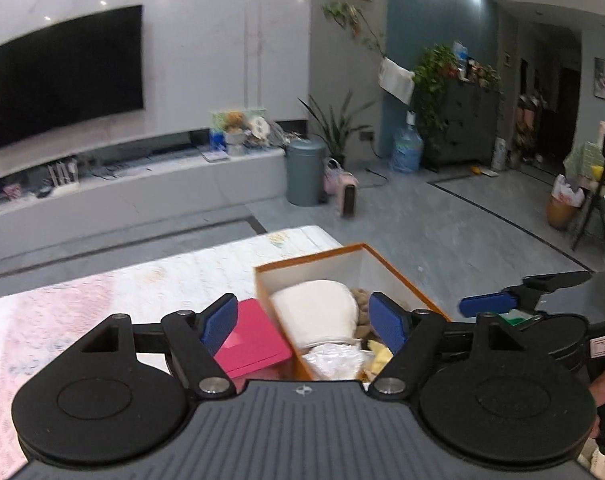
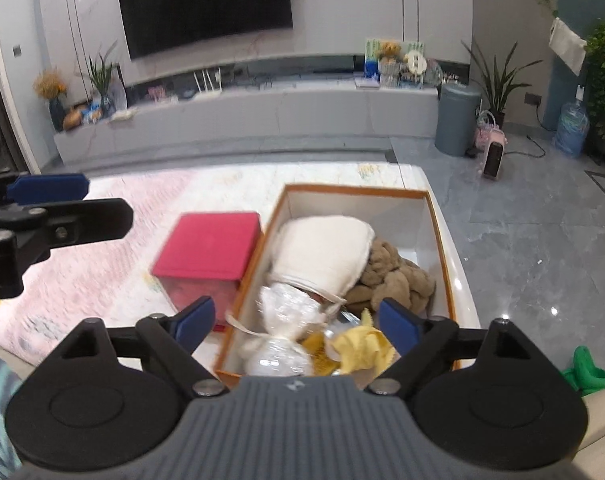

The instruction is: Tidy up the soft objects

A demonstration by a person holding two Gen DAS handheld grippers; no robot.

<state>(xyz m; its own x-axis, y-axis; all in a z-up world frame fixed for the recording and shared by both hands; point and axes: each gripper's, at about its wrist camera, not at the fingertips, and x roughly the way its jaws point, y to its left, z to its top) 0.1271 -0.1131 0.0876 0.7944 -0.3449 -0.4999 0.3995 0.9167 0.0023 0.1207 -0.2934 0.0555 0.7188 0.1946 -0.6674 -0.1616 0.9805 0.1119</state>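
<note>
The left tongs (image 1: 304, 322) hang wide open above the tabletop (image 2: 114, 260) with nothing between the blue pads; the right tongs (image 2: 296, 328) are likewise spread wide and empty, raised over the near end of the orange-rimmed box (image 2: 440, 240); no earlier picture is given.

The box stands at the tabletop's right edge, its far end close to the far right corner; inside it a cream cushion (image 2: 326, 252) lies along the left wall, a brown plush cloth (image 2: 394, 280) is bunched beside it toward the right wall, a white bundle in clear wrap (image 2: 286, 320) sits at the near end, and a yellow cloth (image 2: 362, 348) is crumpled just right of that bundle.

A pink box (image 2: 208, 248) stands on the tabletop just left of the orange-rimmed box, apparently touching its left wall.
</note>
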